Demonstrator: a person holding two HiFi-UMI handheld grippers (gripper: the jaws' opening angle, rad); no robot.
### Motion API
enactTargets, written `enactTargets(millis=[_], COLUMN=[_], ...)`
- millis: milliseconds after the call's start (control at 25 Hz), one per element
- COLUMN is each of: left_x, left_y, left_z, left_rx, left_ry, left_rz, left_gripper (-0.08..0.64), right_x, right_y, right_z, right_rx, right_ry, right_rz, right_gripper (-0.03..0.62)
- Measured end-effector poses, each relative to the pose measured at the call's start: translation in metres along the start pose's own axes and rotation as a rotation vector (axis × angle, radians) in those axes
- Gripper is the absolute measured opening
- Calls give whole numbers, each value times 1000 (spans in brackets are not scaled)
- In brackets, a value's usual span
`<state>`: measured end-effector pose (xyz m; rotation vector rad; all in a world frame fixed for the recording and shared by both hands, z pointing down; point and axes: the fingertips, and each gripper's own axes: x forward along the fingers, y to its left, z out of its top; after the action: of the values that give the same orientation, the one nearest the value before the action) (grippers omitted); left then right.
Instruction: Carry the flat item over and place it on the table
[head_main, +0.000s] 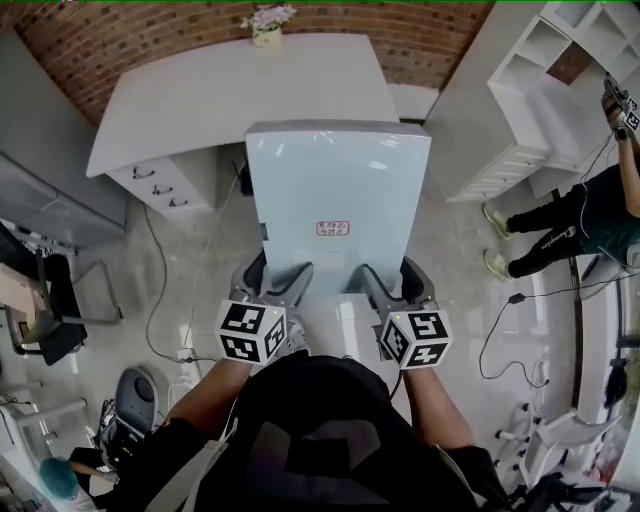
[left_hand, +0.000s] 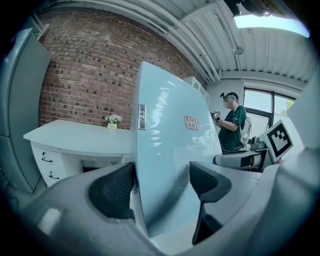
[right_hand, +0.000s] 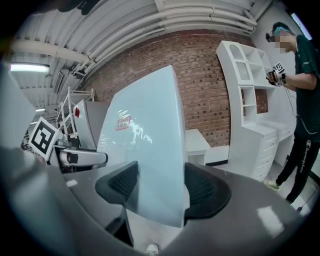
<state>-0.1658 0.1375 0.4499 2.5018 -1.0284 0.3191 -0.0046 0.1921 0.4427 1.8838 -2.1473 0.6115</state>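
**Ana:** Brick wall (head_main: 200, 30) ahead, white desk (head_main: 250, 90) against it, and a flower pot (head_main: 267, 25) at the tabletop's far edge. Where's the load?

**Ben:** The pale blue panel (head_main: 335, 200) is in the air, roughly level, reaching out towards the desk and not on it yet. The left gripper (head_main: 280, 278) and right gripper (head_main: 392, 275) each have their jaws closed on its near edge, one towards each near corner.

**Ana:** So nothing holds the far end?

**Ben:** Nothing. All that length hangs forward of the pads (right_hand: 205, 187). The face looks glossy too, so I'd judge it could slide or droop through the rubber if either grip eases.

**Ana:** And at the desk?

**Ben:** If the far edge dips, it could strike the tabletop's near edge rather than clear it. Pushed too far along, it may knock the flower pot against the wall.

**Ana:** Anything underfoot?

**Ben:** Cables (head_main: 200, 270) run across the floor on the left, beside the desk's drawers. The panel hides the ground right in front, so a caught foot is a real risk. If one gripper gets ahead of the other, the panel could also twist and work loose.
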Motion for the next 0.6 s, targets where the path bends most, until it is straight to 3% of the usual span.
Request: enactTargets(millis=[240, 600], left_x=[18, 28], left_y=[25, 28], left_z=[31, 30], left_rx=[17, 27], left_ry=[-14, -20], left_rz=[-26, -38], left_gripper=[350, 348], right_x=[28, 35], right_y=[3, -2], right_z=[29, 26], right_rx=[3, 7], right_ry=[-15, -26], right_rz=[-26, -36], right_gripper=[301, 301])
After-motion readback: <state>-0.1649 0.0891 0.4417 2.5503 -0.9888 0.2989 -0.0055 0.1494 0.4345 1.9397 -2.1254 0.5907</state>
